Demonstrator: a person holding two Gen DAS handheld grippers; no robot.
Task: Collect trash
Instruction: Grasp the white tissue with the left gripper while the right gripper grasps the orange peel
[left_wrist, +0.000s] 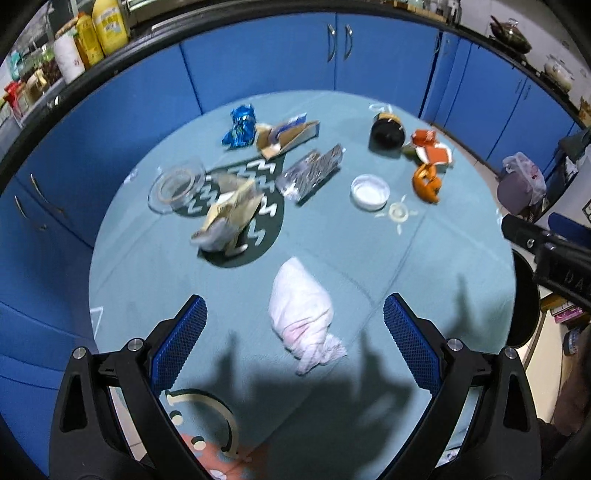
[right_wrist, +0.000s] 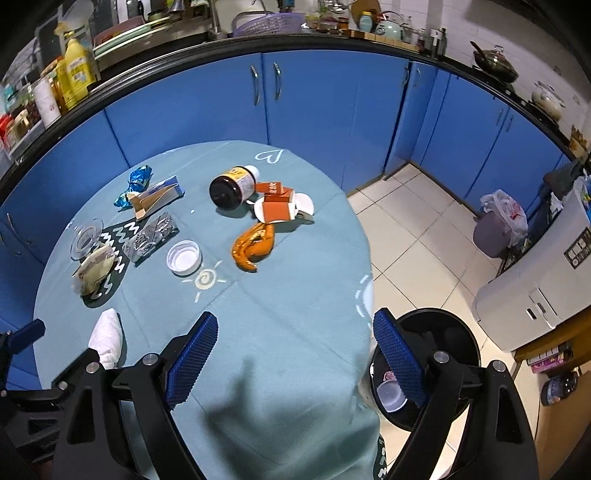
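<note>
Trash scattered across a round table (left_wrist: 443, 258) under a teal cloth: crumpled white tissue (left_wrist: 301, 314) nearest, lying between the tips of the left gripper (left_wrist: 295, 321) in that view, untouched. Left gripper angled steeply down over the near edge, blue pads (left_wrist: 410, 332) spread wide, nothing clamped. Right gripper (right_wrist: 295, 354) likewise tilted down, jaws wide apart and empty, one finger over the cloth, the other over a black bin (right_wrist: 454, 339) standing on the floor just beside the table. Inside the bin, a white cup (right_wrist: 389, 395) and a small pinkish scrap.

Further back on the cloth: white lid (right_wrist: 184, 257), orange peel (right_wrist: 255, 245), dark brown bottle (right_wrist: 232, 186) lying on its side, orange cartons (right_wrist: 277, 203) on a white dish, foil blister pack (right_wrist: 151, 238), clear glass dish (right_wrist: 86, 238), crumpled tan wrapper (right_wrist: 94, 269), torn cardboard box (right_wrist: 155, 197), blue foil wrapper (right_wrist: 136, 184). Cloth printed with a white heart, a sun and zigzags on a dark patch.

Behind, blue kitchen cabinets (right_wrist: 314, 107) under a black counter crowded with yellow bottles, a basket, a kettle and a wok. White floor tiles at right, a grey bin with a plastic bag, a white appliance.

Bottle label and carton print too blurred to read.
</note>
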